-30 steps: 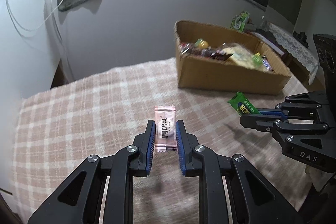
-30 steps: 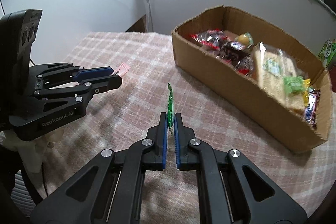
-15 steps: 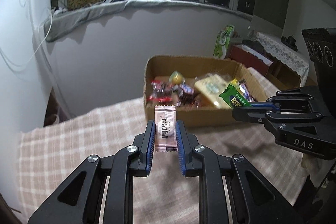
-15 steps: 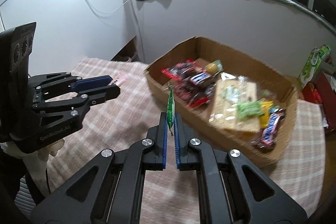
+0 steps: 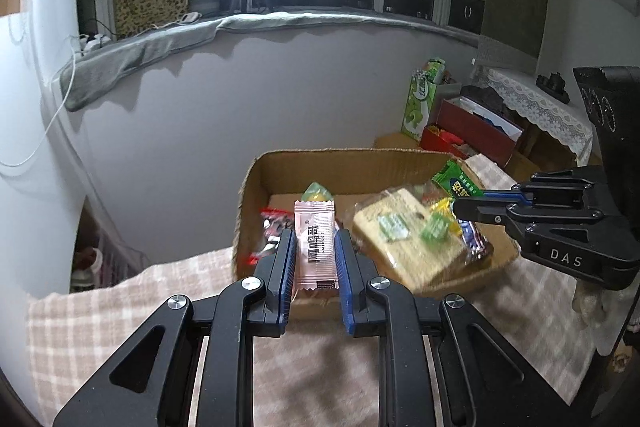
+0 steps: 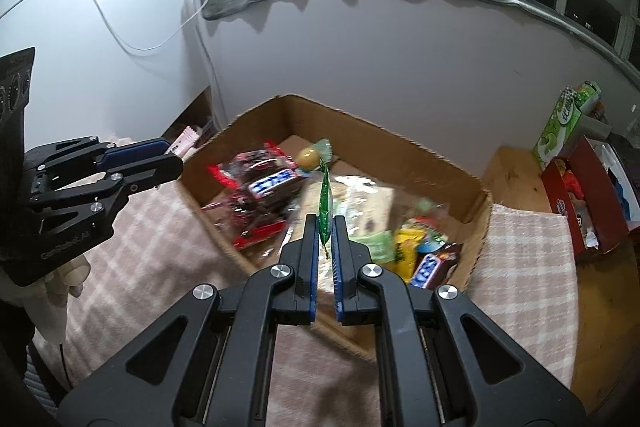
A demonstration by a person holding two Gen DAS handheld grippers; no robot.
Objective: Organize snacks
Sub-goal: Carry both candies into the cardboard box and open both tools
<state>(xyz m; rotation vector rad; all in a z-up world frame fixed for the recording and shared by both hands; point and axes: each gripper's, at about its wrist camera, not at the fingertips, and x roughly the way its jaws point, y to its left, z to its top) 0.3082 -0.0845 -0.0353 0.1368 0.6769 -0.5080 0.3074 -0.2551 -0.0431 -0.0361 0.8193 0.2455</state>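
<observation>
A: From the left wrist, our left gripper (image 5: 314,247) is clamped on the pink candy sachet (image 5: 315,245), held flat between the pads. The cardboard box (image 5: 352,167) sits just ahead of and below the fingertips, its near wall under the sachet. To our right, the right gripper (image 5: 460,201) pinches the green snack packet (image 5: 456,181) above the box's far end.

B: So we carry the sachet clear past that near wall before letting go, or it may catch the rim.

A: From the right wrist, our right gripper (image 6: 326,227) is closed on the green snack packet (image 6: 325,205), edge-on. The cardboard box (image 6: 460,187) lies open directly beyond the tips, crowded with wrapped snacks (image 6: 268,183).

B: We aim for the bare cardboard floor and release low.
</observation>
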